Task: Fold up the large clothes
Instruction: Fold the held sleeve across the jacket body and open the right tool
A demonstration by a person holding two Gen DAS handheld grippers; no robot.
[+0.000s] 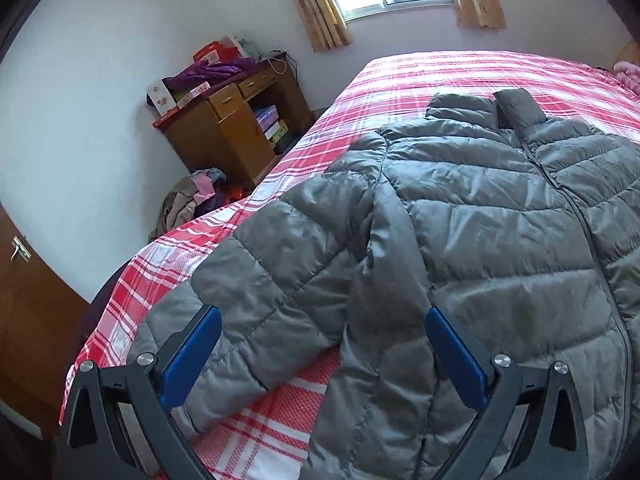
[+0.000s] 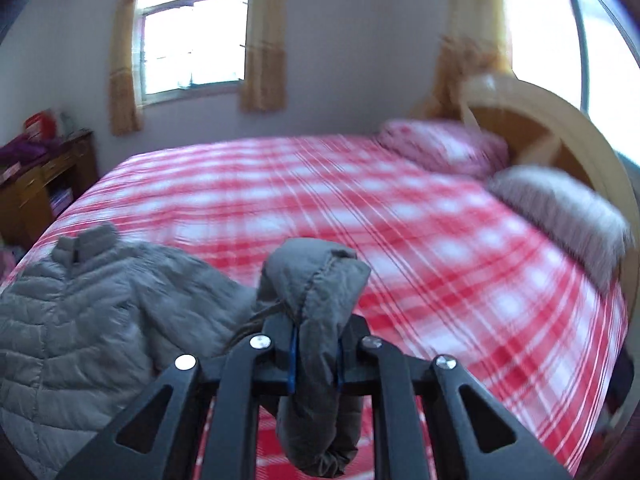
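A grey quilted puffer jacket (image 1: 492, 216) lies front up and zipped on the red and white plaid bed (image 1: 420, 80), collar toward the far side. Its left sleeve (image 1: 256, 280) runs down toward the bed's near edge. My left gripper (image 1: 322, 322) is open, hovering just above that sleeve, blue pads on either side of it. In the right wrist view the jacket body (image 2: 88, 312) lies at the lower left. My right gripper (image 2: 316, 354) is shut on the cuff end of the other sleeve (image 2: 316, 280) and holds it lifted above the bed (image 2: 360, 200).
A wooden desk (image 1: 228, 124) piled with clothes and boxes stands by the far wall left of the bed, with a heap of clothes (image 1: 192, 200) on the floor beside it. Two pillows (image 2: 556, 208) and a wooden headboard (image 2: 560, 128) lie at the bed's right end. A wooden door (image 1: 24, 300) is at left.
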